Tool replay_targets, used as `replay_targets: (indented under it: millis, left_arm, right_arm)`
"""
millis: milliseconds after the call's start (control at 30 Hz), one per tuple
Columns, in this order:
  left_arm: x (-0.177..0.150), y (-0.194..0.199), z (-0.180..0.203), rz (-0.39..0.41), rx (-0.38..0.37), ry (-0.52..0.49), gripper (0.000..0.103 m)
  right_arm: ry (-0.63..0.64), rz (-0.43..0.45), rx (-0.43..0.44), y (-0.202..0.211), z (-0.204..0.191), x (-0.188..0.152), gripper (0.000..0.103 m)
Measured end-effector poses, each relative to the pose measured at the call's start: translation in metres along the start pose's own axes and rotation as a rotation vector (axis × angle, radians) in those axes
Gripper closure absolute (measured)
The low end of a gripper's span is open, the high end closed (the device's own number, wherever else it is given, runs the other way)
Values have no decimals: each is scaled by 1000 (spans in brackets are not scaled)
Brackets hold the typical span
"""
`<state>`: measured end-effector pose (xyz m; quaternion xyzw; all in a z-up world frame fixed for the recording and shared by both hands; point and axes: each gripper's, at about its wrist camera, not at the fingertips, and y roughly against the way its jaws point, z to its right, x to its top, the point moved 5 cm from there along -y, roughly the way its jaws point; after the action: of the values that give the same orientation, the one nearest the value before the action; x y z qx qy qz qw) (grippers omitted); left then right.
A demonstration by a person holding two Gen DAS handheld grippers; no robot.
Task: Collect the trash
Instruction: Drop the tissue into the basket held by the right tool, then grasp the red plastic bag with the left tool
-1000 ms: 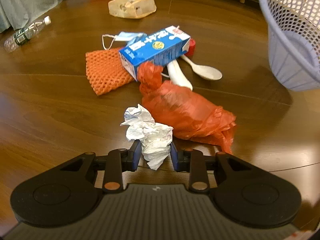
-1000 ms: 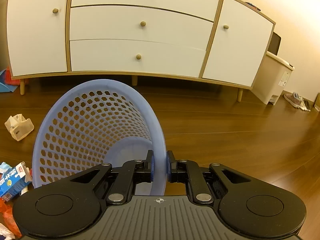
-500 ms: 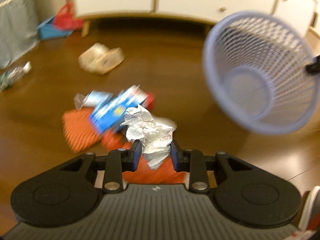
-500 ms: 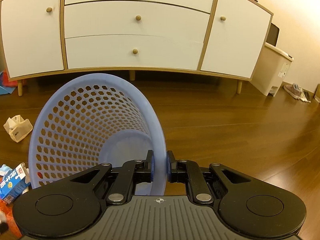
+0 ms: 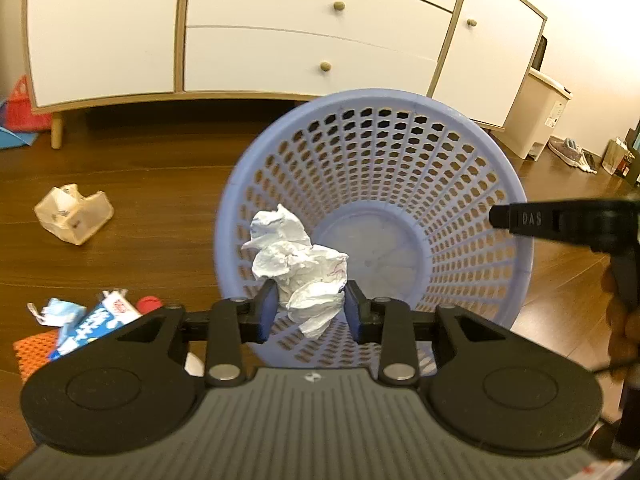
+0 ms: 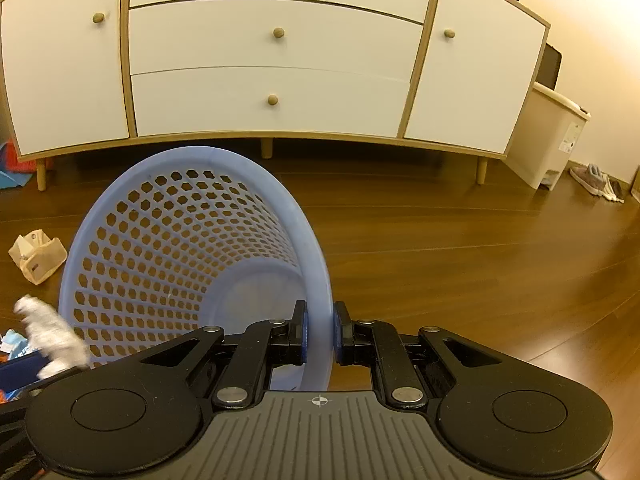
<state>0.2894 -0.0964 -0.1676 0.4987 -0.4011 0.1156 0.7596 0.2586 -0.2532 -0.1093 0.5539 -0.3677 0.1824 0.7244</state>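
My left gripper [image 5: 310, 312] is shut on a crumpled white tissue [image 5: 298, 264], held right in front of the tilted mouth of a lavender mesh basket [image 5: 400, 152]. The right gripper [image 6: 319, 332] is shut on that basket's rim [image 6: 320, 264], holding it tipped toward the left. In the right wrist view the tissue [image 6: 48, 332] shows blurred at the basket's left edge. The right gripper's finger [image 5: 560, 222] reaches onto the basket rim from the right in the left wrist view. The basket looks empty inside.
On the wooden floor at left lie a beige crumpled bag [image 5: 72, 214], a blue milk carton [image 5: 92, 326], a face mask [image 5: 56, 308], an orange net [image 5: 30, 354] and a red cap [image 5: 149, 304]. A white drawer cabinet [image 5: 304, 32] stands behind; a white bin [image 6: 556, 140] at right.
The left gripper lifted the tissue off the floor pile and swung right, up to the basket's mouth. The right gripper kept its hold on the basket rim, with the basket shifting slightly.
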Motion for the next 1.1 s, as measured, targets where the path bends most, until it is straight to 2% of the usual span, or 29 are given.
replay_targets:
  millis: [133,333,867,1100]
  left_arm:
    - [-3,-6,4,-21,-17,24,47]
    - [-16,1,-16,-38,14,47,47]
    - [-51,34,-85,-63,161,134,47]
    - [-86,33,-103,-118,215,186,47]
  right_arm:
    - [-9,-6,2,-3,2,1,95]
    - [-22,-14,2,-3,3,1,95]
    - [-14,-15,-5,-2,3,1,95]
    - [-3,-11,-3,-3,3,2,95]
